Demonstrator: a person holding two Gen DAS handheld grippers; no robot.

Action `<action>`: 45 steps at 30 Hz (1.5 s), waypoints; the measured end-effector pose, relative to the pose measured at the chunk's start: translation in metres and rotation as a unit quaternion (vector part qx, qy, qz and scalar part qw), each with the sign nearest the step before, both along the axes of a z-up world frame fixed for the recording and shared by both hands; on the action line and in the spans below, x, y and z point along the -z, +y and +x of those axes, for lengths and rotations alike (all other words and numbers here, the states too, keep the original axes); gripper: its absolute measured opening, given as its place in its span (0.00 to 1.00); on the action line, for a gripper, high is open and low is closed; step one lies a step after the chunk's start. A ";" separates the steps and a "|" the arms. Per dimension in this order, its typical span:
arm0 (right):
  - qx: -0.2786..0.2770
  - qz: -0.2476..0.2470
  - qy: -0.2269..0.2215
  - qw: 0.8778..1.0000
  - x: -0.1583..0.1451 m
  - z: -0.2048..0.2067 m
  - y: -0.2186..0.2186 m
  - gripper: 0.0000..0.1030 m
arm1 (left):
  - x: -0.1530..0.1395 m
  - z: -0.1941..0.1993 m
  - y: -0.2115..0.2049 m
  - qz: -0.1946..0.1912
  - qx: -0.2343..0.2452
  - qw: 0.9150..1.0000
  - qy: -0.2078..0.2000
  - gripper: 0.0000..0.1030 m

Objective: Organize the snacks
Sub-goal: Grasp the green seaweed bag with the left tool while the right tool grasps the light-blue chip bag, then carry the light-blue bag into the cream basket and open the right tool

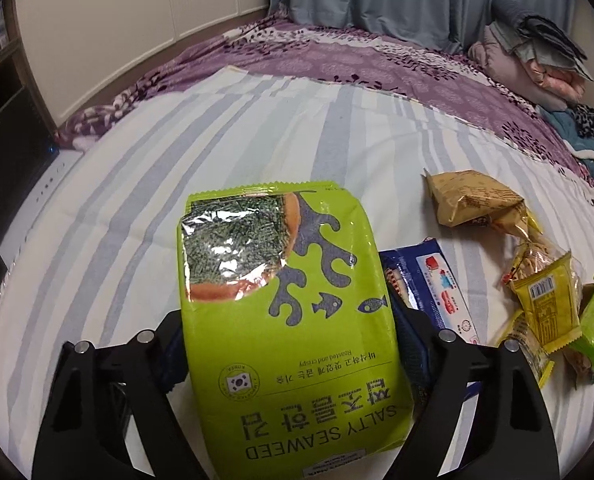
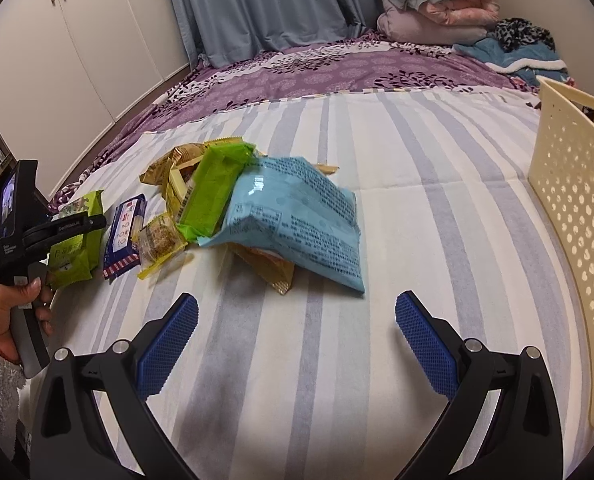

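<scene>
Our left hand-held gripper [image 1: 293, 344] is closed on the green seaweed packet [image 1: 289, 320], held above the striped bed sheet [image 1: 117, 208]; a navy packet [image 1: 437, 284] lies just beyond at 2 o'clock. Only the right view shows the cream basket [image 2: 577, 216] at 3 o'clock — and our right hand-held gripper [image 2: 297, 328] spread wide, empty, near the light blue bag [image 2: 297, 220].

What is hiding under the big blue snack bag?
Golden-yellow wrappers poke out from under the blue snack bag, which also overlaps the green packet. The bag covers the rest beneath it.
</scene>
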State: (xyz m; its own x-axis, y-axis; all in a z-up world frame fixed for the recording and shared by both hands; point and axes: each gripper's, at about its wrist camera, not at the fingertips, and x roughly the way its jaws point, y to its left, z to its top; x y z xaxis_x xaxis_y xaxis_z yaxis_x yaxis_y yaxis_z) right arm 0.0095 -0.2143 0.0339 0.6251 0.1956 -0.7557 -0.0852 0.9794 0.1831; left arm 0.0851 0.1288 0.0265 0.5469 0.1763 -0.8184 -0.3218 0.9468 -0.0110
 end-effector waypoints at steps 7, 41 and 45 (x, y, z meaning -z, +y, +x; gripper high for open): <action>-0.015 -0.039 -0.013 0.999 0.005 0.024 -0.001 0.95 | -0.022 -0.011 -0.004 -0.006 0.019 0.999 -0.027 0.80; -0.066 0.048 -0.034 0.996 -0.017 0.034 -0.029 0.53 | -0.067 -0.036 -0.061 -0.052 0.123 0.989 -0.064 0.80; -0.051 0.058 -0.055 0.995 -0.036 0.014 -0.039 0.52 | -0.075 -0.042 -0.073 -0.051 0.138 0.987 -0.070 0.80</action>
